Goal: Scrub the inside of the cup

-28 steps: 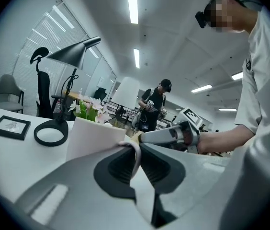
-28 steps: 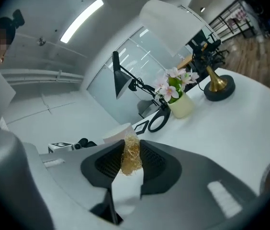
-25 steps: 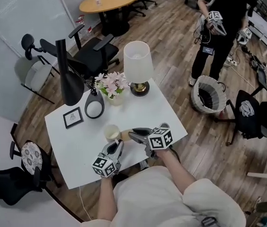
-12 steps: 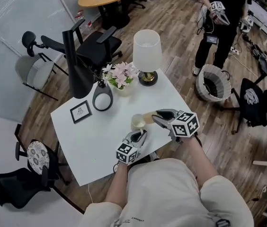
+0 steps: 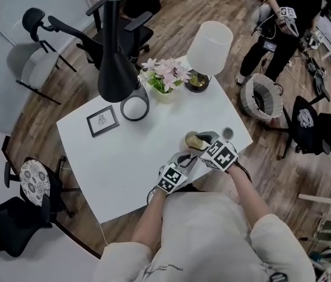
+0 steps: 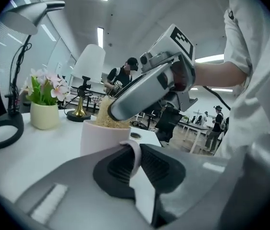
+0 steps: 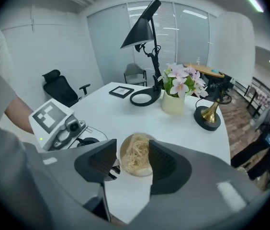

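A pale cup (image 6: 101, 138) stands near the white table's (image 5: 124, 157) front right corner. My left gripper (image 6: 134, 159) is shut on its handle (image 6: 135, 153); in the head view this gripper (image 5: 186, 157) comes in from the near side of the cup (image 5: 189, 138). A tan fibrous scrubber (image 7: 136, 153) fills the cup's mouth and sticks up past the rim (image 6: 107, 116). My right gripper (image 7: 132, 159) points steeply down over it. Its jaws have just been opening and now stand wide on either side of the scrubber, not squeezing it.
A white-shaded lamp (image 5: 210, 47), a flower pot (image 5: 164, 78), a black desk lamp (image 5: 117, 57) with a ring base (image 5: 135, 107) and a small picture frame (image 5: 102, 121) line the table's far side. A small round lid (image 5: 228, 133) lies right of the cup. A person (image 5: 283, 22) stands beyond a basket (image 5: 260, 101).
My right gripper brought the scrubber from beside the cup down into its mouth and tipped downward, and its jaws spread. The left gripper sank a little, staying on the handle.
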